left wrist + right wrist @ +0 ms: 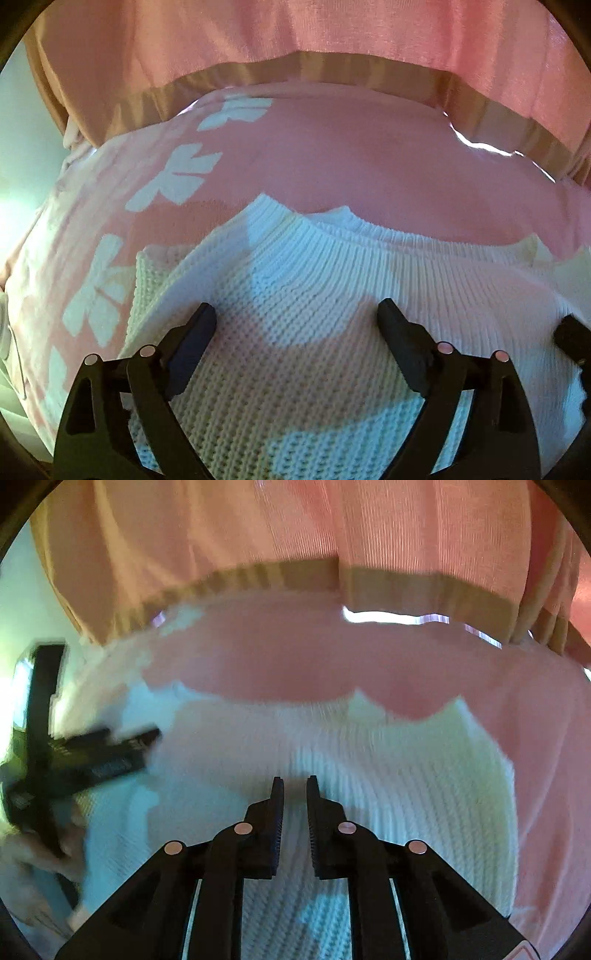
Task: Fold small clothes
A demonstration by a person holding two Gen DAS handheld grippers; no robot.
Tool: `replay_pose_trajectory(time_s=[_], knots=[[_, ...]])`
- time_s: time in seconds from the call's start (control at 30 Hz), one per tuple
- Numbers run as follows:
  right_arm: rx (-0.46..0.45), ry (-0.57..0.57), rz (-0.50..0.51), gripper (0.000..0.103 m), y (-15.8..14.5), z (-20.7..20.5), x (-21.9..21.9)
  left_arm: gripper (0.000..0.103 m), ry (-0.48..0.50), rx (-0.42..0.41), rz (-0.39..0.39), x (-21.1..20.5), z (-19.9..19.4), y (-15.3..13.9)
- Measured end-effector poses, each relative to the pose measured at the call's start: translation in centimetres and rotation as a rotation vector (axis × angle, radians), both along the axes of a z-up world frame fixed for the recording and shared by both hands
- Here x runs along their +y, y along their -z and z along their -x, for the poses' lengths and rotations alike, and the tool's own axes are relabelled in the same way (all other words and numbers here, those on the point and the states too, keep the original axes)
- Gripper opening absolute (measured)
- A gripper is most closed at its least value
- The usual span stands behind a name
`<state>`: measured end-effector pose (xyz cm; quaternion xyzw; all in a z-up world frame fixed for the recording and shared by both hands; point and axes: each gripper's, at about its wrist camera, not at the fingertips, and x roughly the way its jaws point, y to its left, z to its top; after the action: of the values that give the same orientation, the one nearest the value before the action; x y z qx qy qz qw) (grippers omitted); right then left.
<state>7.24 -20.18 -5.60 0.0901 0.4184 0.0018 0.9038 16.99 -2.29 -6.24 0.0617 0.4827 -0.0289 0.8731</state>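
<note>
Below your left gripper (297, 314), jaws spread wide and empty, lies the white knit sweater (295, 369); your right gripper (295, 788), nearly closed on nothing, hovers over it. Beyond: pink bow-print cloth (332, 155), then a person's pink top (258, 37).

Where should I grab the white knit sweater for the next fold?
Judging by its pose, take the white knit sweater at a top corner beside the ribbed collar. It lies flat on the pink cloth, so come from above, pinching the edge with the left gripper.
</note>
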Motion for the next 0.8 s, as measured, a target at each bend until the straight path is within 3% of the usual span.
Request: replay_pose_trajectory(time_s=[0.07,0.1,0.17,0.23,0.3,0.4,0.47,0.57,0.63,0.7,0.8], knots=[[0.053,0.025,0.067,0.010,0.9,-0.4,-0.5,0.087,0.000,0.004,-0.006,-0.1,-0.1,0.1],[0.086,0.050,0.048,0.008,1.8,-0.6,-1.4,0.087,0.004,0.004,-0.015,-0.2,-0.1,0.1],[0.068,0.090,-0.063,0.008,1.1,0.1,-2.9,0.087,0.007,0.003,-0.021,-0.2,-0.1,0.1],[0.004,0.116,-0.043,0.015,-0.9,1.4,-3.5,0.087,0.004,0.008,-0.015,-0.1,0.0,0.0],[-0.010,0.127,-0.026,0.016,-1.4,1.9,-4.1,0.087,0.003,0.007,-0.008,0.0,0.2,-0.2],[0.122,0.224,-0.002,0.014,1.1,1.4,-6.5,0.087,0.011,-0.005,-0.021,-0.1,0.8,-0.3],[0.100,0.245,-0.061,0.011,0.6,2.2,-7.5,0.087,0.013,-0.014,-0.018,0.2,1.5,-0.9],[0.009,0.245,-0.023,0.011,-2.4,5.3,-7.7,0.087,0.028,-0.048,-0.001,1.1,2.9,-2.4],[0.001,0.248,-0.011,0.011,-3.0,7.3,-8.0,0.087,0.043,-0.077,0.001,2.2,4.3,-3.5],[0.052,0.272,0.003,0.011,-2.2,8.1,-9.1,0.087,0.045,-0.083,-0.003,3.6,5.4,-3.8],[0.178,0.340,-0.035,0.013,0.6,8.7,-11.9,0.087,0.018,-0.007,-0.030,5.6,5.3,-1.8]])
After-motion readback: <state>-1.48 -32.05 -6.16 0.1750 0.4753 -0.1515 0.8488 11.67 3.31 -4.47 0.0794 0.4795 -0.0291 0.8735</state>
